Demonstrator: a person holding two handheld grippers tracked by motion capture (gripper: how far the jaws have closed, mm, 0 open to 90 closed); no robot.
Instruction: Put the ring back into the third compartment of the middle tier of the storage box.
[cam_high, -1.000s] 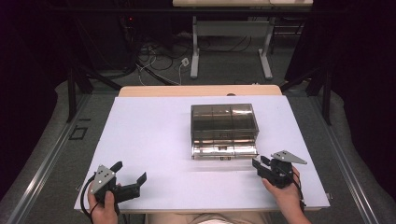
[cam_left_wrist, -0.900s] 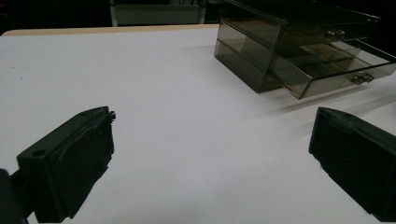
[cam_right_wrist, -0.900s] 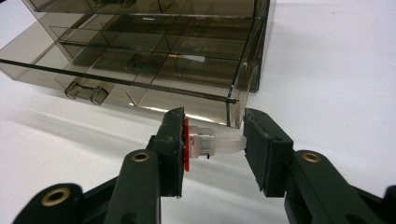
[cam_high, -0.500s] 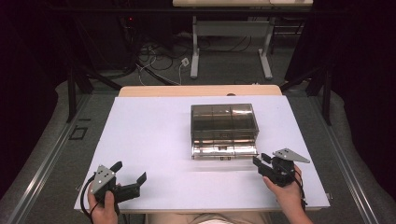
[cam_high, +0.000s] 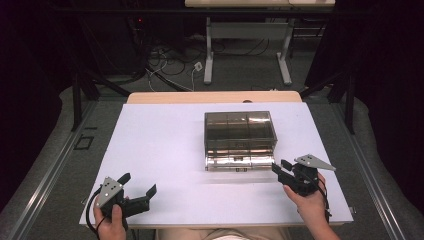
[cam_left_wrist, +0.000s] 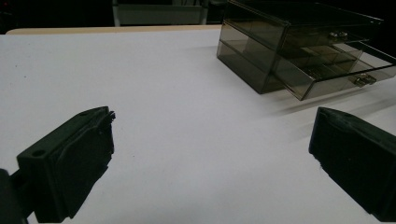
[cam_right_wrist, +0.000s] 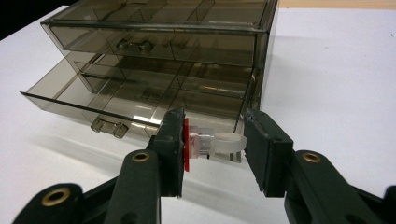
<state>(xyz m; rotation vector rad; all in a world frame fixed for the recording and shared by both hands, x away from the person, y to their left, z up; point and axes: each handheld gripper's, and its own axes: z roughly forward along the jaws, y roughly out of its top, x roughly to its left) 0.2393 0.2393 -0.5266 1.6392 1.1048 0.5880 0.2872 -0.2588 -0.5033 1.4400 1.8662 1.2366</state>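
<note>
Nearest the person, the left claw (cam_high: 139, 186) rests on the white tabletop (cam_high: 165, 145), well to the left of the smoky drawer box (cam_high: 240, 131), its jaws spread wide with nothing between them. The right claw (cam_right_wrist: 212, 145) is clamped on a small clear vial with a red end (cam_right_wrist: 208, 144), just off the box's front right corner. Compared with a second ago it has barely shifted, so the vial likely goes next into the open bottom drawer (cam_right_wrist: 116, 100). Beyond the box the tabletop lies bare.
</note>
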